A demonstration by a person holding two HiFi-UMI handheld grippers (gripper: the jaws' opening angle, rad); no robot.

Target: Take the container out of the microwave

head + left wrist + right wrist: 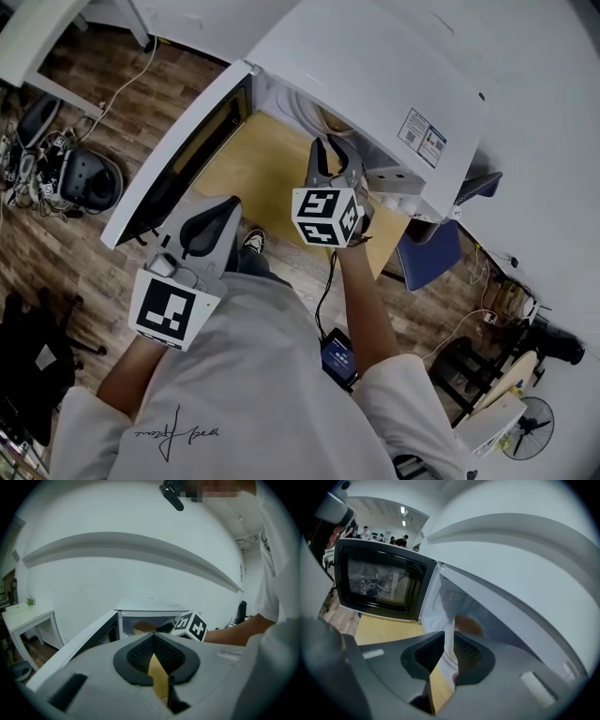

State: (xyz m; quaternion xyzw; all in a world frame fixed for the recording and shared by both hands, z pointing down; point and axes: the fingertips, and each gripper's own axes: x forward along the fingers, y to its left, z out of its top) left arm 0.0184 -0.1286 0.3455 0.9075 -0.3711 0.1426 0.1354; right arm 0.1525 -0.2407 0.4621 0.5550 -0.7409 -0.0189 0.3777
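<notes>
The white microwave (375,75) stands on a wooden table (253,159) with its door (178,159) swung open to the left. Inside sits a brownish container (330,120), also visible in the left gripper view (143,628) and the right gripper view (468,625). My right gripper (330,152) is at the mouth of the cavity and points in at the container. Its jaws (449,637) stand a narrow gap apart, and a pale blurred strip shows in that gap. My left gripper (211,225) hangs back in front of the door with its jaws (153,638) closed on nothing.
A blue chair (431,248) stands right of the table. Cables and gear (56,169) lie on the wood floor at left, and a small dark device (337,356) lies by the person's feet. A fan (525,427) stands at the lower right.
</notes>
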